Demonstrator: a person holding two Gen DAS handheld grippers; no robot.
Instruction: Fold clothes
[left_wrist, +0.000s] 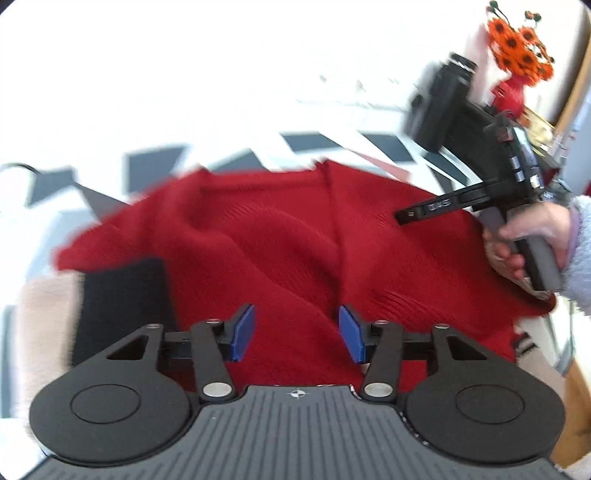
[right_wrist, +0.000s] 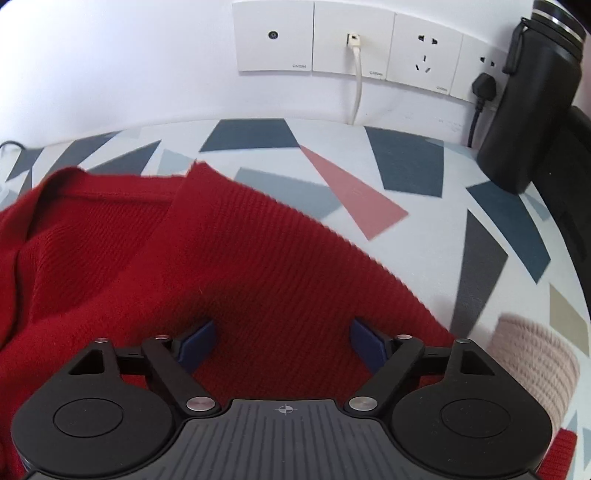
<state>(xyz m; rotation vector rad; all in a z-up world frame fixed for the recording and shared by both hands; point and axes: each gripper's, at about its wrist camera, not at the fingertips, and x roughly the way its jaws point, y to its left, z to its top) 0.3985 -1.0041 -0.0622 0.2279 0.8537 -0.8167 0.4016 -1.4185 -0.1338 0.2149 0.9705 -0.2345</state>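
The left wrist view is badly overexposed: its whole upper half burns out to white, so the far edge of the bench (left_wrist: 332, 144) and the wall behind it lose all detail. Motion blur smears the red sweater (left_wrist: 295, 240) along its edges and the right tongs (left_wrist: 404, 216) held at the right side. The right wrist view is evenly lit and sharper, with soft daylight and clear knit ribs on the red sweater (right_wrist: 240, 258); only the cloth's far edge is slightly blurred. A soft shadow lies under the cloth near the left tongs (left_wrist: 297, 332). Both views bend straight lines at the edges and darken in the corners.
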